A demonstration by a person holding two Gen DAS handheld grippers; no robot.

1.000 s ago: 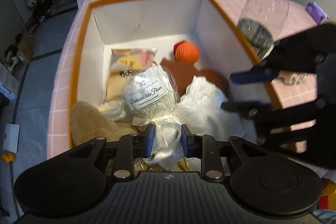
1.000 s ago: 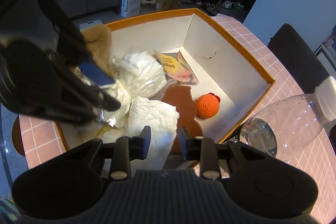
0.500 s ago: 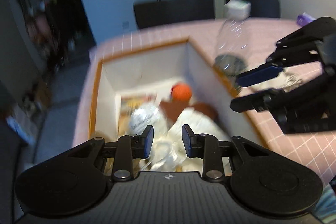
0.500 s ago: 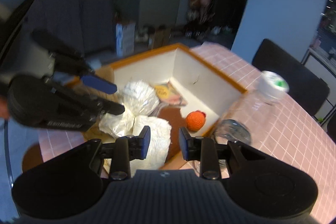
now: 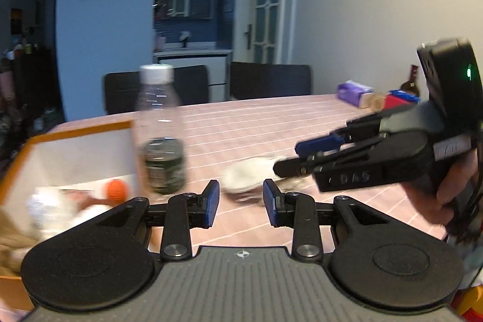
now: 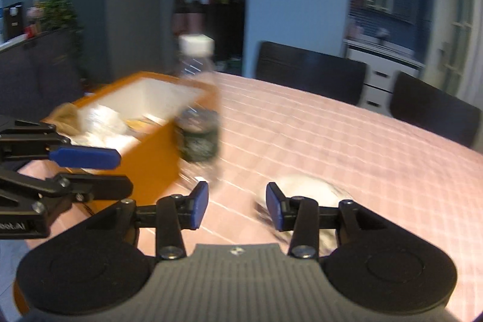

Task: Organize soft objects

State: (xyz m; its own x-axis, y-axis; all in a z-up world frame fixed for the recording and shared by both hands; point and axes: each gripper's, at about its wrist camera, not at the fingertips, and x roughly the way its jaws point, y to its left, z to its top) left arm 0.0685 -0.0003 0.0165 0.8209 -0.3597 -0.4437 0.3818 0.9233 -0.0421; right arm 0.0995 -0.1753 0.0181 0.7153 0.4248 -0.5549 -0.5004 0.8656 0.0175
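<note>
An orange box (image 5: pixel 81 129) with white inner walls stands at the left, also in the right wrist view (image 6: pixel 157 153). Inside lie an orange ball (image 5: pixel 117 189) and a white wrapped bundle (image 5: pixel 45 207), blurred. A pale soft item (image 5: pixel 250 175) lies on the pink table beyond my left gripper (image 5: pixel 241 201), which is open and empty. My right gripper (image 6: pixel 237 207) has its jaws opening with nothing between them. The pale item (image 6: pixel 305 184) sits just past its right finger. Each gripper shows in the other's view: right (image 5: pixel 286 159), left (image 6: pixel 123 172).
A clear plastic bottle (image 5: pixel 160 135) with a white cap stands against the box's right wall, seen again from the right wrist (image 6: pixel 197 116). A purple pack (image 5: pixel 353 91) and red items lie at the table's far right. Dark chairs (image 6: pixel 311 71) line the far edge.
Both grippers rose out of the box and swung right over the table. The left one let go of the white wrapped bundle, which stays in the box. The right jaws widened.
</note>
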